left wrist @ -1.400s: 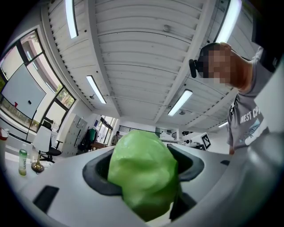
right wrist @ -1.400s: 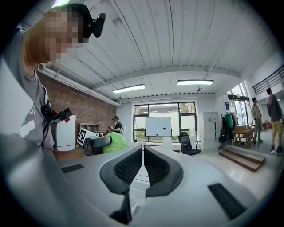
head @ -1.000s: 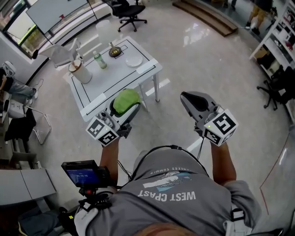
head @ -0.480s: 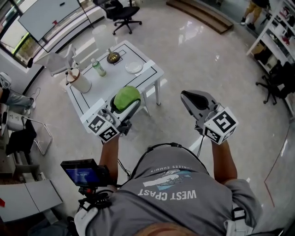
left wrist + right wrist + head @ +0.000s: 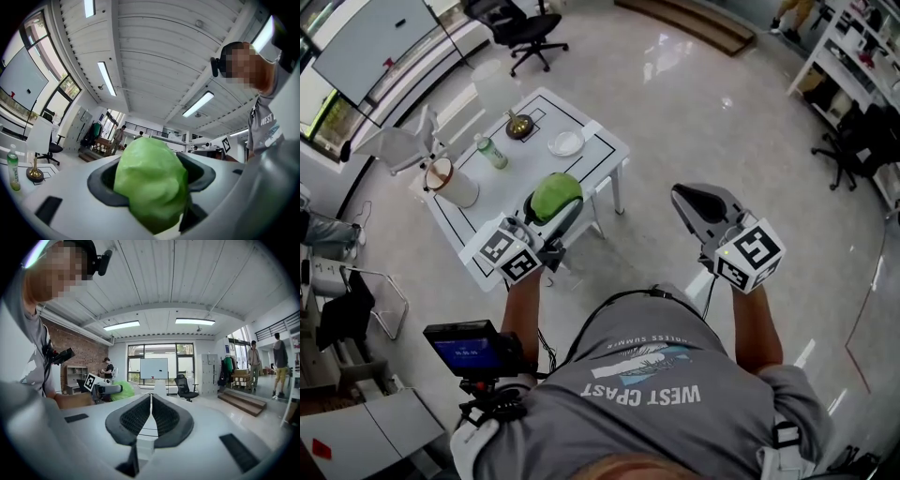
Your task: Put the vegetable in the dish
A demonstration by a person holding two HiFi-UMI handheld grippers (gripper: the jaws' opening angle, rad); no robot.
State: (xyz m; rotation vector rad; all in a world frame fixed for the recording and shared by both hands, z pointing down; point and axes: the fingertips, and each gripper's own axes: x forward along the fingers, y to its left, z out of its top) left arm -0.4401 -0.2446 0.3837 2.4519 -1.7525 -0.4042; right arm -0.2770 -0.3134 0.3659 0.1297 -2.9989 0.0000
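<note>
Left tool (image 5: pixel 558 208) pinched green vegetable (image 5: pixel 150 187), held in air. Right tool (image 5: pixel 151 399) pressed together, empty. Bench (image 5: pixel 487 211) partly hidden behind vegetable in head view. Vegetable filled left gripper view's centre. White dish (image 5: pixel 566 142) on bench showed in head view alone.

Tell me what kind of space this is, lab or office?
Probably an open-plan lab or office workspace, not a home: a whiteboard by big windows, a wheeled office chair, shelving along one wall, and a small white table marked with black lines.
</note>
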